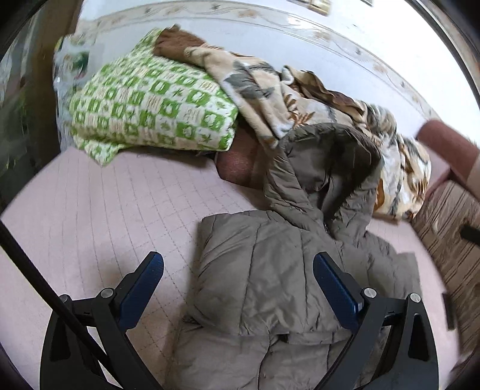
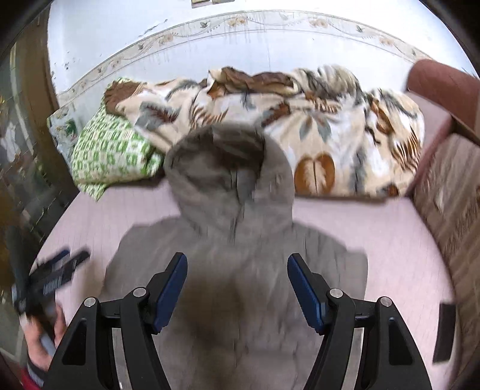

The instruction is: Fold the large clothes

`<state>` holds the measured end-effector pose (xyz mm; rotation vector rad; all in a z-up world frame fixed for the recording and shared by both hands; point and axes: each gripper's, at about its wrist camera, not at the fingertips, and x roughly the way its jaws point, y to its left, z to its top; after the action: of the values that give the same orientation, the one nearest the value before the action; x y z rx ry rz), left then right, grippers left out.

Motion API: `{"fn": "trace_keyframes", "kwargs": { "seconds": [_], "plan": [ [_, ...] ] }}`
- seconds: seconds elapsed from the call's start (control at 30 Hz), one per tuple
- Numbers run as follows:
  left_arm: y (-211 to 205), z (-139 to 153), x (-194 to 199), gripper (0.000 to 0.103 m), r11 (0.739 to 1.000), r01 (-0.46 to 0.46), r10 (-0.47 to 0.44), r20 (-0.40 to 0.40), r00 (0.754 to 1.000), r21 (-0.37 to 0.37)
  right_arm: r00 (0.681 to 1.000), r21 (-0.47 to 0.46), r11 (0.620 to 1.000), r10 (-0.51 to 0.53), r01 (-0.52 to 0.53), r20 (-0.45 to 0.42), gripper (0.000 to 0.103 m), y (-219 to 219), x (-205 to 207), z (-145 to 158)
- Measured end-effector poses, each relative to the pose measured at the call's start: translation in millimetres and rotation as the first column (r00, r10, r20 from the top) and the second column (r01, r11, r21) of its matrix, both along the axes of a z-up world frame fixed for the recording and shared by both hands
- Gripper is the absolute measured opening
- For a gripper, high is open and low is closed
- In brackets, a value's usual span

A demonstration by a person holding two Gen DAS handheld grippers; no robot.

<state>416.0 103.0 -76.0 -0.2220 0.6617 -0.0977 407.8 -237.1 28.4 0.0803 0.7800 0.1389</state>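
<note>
Both tongs, left [image 1: 238, 277] and right [image 2: 237, 277], gape wide above seemingly folded jacket [image 1: 270, 270].

A: What do the claws look like?
B: Left claw [image 1: 238, 274] and right claw [image 2: 237, 276]: black arms, silver screws, blue ribbed pads [image 2: 171, 292].
A: Any skin?
B: A bare hand [image 2: 45, 339], red cuff.

This is a bedroom in someone's home: a bed with a pale pink quilted cover [image 1: 99, 210], a green-and-white patterned pillow [image 1: 150, 111] and a rumpled beige leaf-print fleece blanket [image 2: 330, 126] heaped against a white wall with a floral border strip [image 2: 240, 22], and a padded reddish-brown bed end [image 2: 444, 87] at one side
</note>
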Motion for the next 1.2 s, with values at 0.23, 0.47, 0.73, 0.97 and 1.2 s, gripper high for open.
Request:
{"fn": "trace_keyframes", "kwargs": {
  "seconds": [0.23, 0.47, 0.73, 0.97, 1.2],
  "plan": [
    [-2.0, -6.9, 11.2, 0.1, 1.0, 0.003, -0.002, -0.012, 1.0, 0.025, 0.996, 0.259, 0.962, -0.076, 0.085, -0.043, 0.075, -11.8, 94.1, 27.1],
    [-12.0, -18.1, 20.0, 0.1, 0.998, 0.032, -0.03, -0.036, 0.999, 0.057, 0.998, -0.109, 0.993, -0.052, 0.048, -0.035, 0.075, 18.2, 186.9, 15.7],
    [-31.6, -29.0, 27.1, 0.1, 0.991, 0.079, -0.074, -0.052, 0.996, 0.11, 0.997, -0.306, 0.95, 0.043, -0.059, -0.058, 0.075, 47.1, 249.9, -11.3],
    [-42.6, -36.0, 32.5, 0.1, 0.985, 0.098, -0.09, -0.066, 0.994, 0.144, 0.997, -0.373, 0.925, 0.063, -0.074, -0.041, 0.009, 54.5, 257.0, -24.5],
    [-41.1, -32.0, 28.8, 0.1, 0.988, 0.097, -0.092, -0.053, 0.994, 0.117, 0.994, -0.347, 0.934, 0.106, -0.086, 0.038, 0.008, 41.2, 197.3, -11.1]
  ]
}}
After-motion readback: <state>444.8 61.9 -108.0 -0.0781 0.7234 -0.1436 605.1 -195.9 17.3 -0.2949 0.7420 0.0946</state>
